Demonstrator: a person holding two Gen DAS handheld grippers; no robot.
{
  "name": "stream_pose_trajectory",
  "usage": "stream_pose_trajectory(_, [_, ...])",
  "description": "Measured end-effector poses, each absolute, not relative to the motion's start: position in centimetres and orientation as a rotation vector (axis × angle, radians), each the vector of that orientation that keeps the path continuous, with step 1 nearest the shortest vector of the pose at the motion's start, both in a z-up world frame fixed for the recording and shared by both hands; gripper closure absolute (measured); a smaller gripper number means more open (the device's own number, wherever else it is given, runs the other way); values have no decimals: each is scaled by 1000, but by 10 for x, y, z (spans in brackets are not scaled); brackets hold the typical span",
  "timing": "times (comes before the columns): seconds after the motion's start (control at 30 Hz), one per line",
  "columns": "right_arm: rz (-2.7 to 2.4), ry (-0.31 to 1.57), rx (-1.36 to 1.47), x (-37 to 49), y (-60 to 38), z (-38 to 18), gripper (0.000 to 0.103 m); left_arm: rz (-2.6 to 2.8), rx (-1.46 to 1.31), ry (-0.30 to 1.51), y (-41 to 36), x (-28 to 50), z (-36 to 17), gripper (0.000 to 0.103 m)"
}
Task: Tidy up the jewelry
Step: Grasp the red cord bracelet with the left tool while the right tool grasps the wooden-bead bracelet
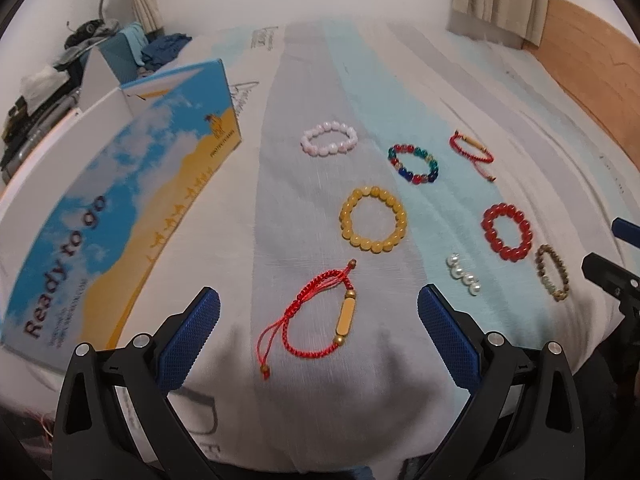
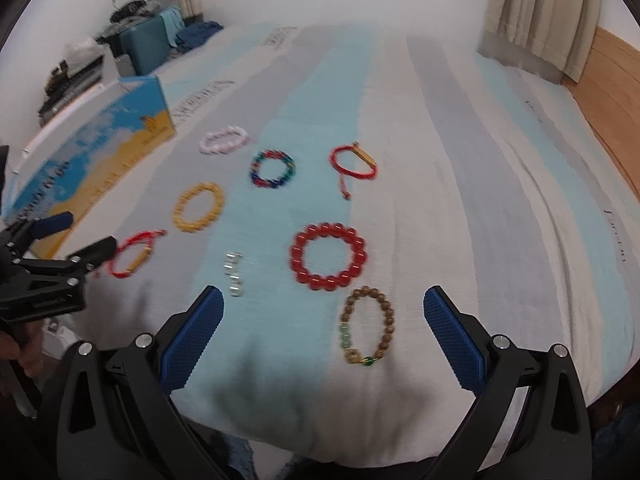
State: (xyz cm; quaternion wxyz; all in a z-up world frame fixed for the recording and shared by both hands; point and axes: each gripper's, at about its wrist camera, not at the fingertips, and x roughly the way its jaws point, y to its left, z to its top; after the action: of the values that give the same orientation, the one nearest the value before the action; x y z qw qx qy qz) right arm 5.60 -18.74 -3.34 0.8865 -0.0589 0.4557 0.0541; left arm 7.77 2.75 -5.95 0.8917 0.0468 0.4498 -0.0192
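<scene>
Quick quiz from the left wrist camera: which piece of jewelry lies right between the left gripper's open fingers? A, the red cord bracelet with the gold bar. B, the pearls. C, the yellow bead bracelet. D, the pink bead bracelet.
A: the red cord bracelet lies on the bedspread between the left gripper's spread blue fingers.

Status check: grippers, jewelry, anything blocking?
Left gripper open over red cord bracelet. Right gripper open over wooden bead bracelet. Nothing blocking.

Both grippers were matte black plastic frames with triangular cut-outs and round silver screws at the joints. The left gripper (image 1: pixel 319 312) and right gripper (image 2: pixel 323 312) each carried blue, diamond-textured finger pads (image 1: pixel 188 340). A bare hand (image 2: pixel 24 350) showed at the left edge of the right wrist view.
</scene>
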Motion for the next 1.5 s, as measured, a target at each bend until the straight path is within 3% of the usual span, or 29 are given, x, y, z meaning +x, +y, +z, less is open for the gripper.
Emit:
stream_pose_trajectory(0.67, [29, 1100, -155, 100, -214, -107, 7, -78, 77, 1037, 35, 121, -124, 7])
stream_pose_trajectory(0.83, [41, 1136, -106, 104, -219, -119, 20, -80, 78, 1025, 32, 121, -129, 7])
stream_pose_trajectory(1.0, [45, 1148, -90, 103, -220, -119, 32, -106, 70, 1014, 27, 115, -129, 21])
stream_pose_trajectory(1.1, [59, 1156, -106, 102, -218, -116, 52, -141, 67, 1017, 22, 111, -127, 37])
stream_pose_trajectory(1.17, [58, 1155, -125, 101, -217, -114, 59, -147, 73, 1018, 20, 110, -126, 48])
stream_pose_trajectory(1.3, [56, 1153, -50, 97, -227, -113, 69, -154, 73, 1030, 20, 108, -123, 64])
stream_pose_trajectory(1.43, [53, 1155, -45, 94, -233, -111, 82, -153, 59, 1040, 23, 104, -118, 88])
stream_pose_trajectory(1.5, [53, 1153, -52, 93, -233, -109, 88, -154, 59, 1042, 22, 102, -116, 90])
